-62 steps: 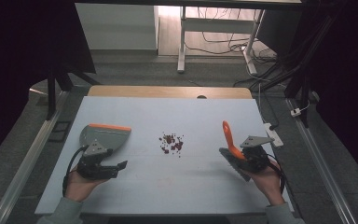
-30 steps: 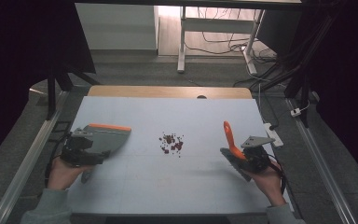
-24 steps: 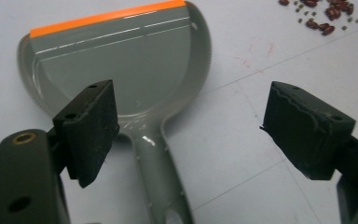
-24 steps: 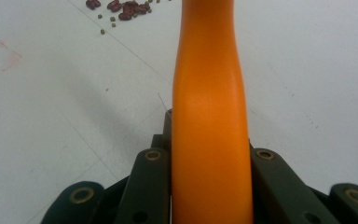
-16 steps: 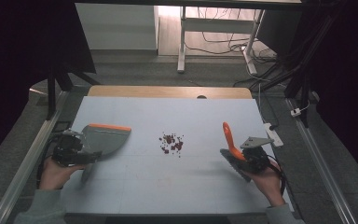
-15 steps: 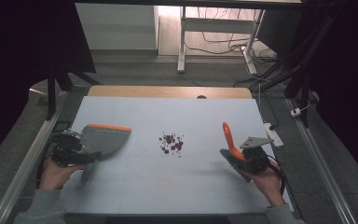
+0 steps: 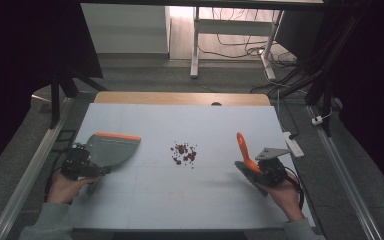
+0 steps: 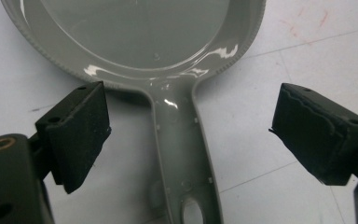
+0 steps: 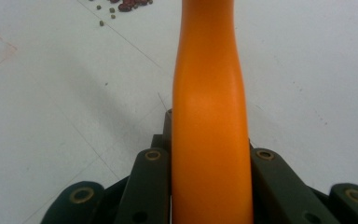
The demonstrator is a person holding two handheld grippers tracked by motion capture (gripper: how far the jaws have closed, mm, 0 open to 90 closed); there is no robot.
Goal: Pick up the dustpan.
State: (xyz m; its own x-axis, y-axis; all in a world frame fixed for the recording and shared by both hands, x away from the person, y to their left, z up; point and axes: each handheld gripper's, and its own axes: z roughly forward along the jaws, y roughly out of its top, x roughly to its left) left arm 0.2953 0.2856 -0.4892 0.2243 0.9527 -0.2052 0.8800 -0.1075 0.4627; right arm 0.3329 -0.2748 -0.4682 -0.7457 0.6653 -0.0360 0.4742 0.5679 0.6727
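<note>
Grey plastic dustpan point(image 7: 111, 149) lies flat on the pale worktop point(image 7: 180, 200), out at nine o'clock from the little heap of dark red crumbs point(image 7: 184, 153) near the worktop's middle. Orange lip points toward three o'clock, at the crumbs; handle point(image 8: 184, 154) trails back toward the person's left hand point(image 7: 65, 186).

Left gripper point(image 8: 186, 135): jaws have just been opening and now stand wide, one pad on each side of the handle, neither pad touching it. In the left gripper view the handle runs straight from six to twelve o'clock, centred between the pads, pan bowl at twelve. So its long axis lies along the gripper's own line, and the jaws close across its narrow width. Judgement: a plain squeeze would catch it with no turn of the wrist needed. Whether the pan is being let go or about to be gripped, the frames cannot settle.

Right gripper point(image 9: 209, 196): jaws closed hard on the orange handle of the brush point(image 7: 243, 149), which rises toward twelve o'clock in its own view, crumbs far off at eleven. In the high view the brush stands at three o'clock from the crumbs, well apart.

Crumbs sit between the two tools, about evenly placed; dustpan lip and brush face each other across them.
</note>
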